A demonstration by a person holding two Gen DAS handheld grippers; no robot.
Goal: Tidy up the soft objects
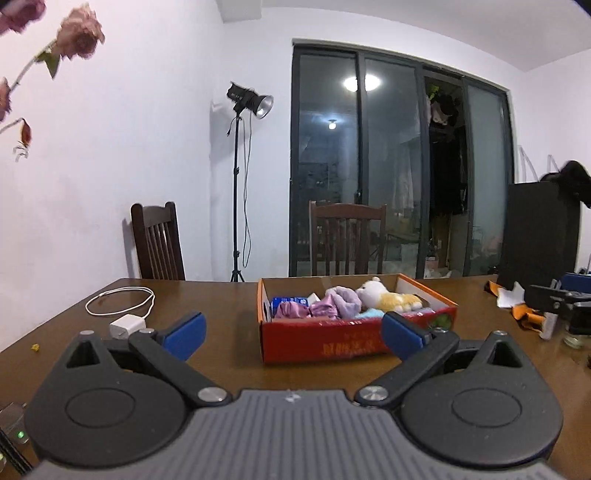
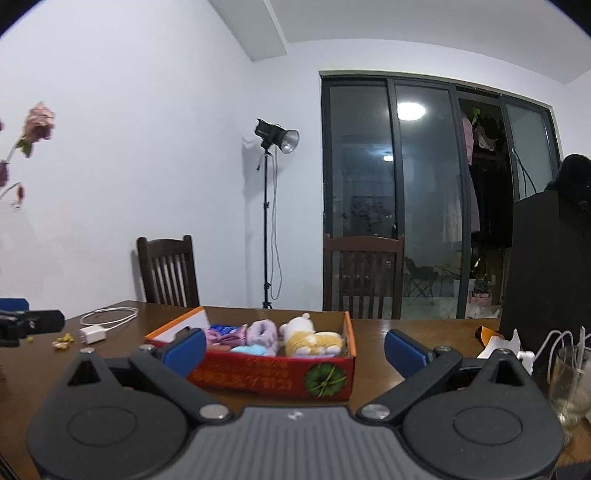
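I am seeing the purple cloths (image 1: 334, 304) bunched, their count unclear. The plush dog (image 2: 308, 336) is lying in the red cardboard box (image 2: 273, 376) on the table (image 1: 229, 295). I am holding left gripper (image 1: 293, 328) and right gripper (image 2: 295, 349) spread, empty.

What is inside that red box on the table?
The box holds a plush toy, purple cloth, something light blue and a blue packet. Anything beneath them is hidden.

flowers (image 1: 79, 35) blurred, cut off (top-left) | box (image 1: 354, 341) lettering unreadable
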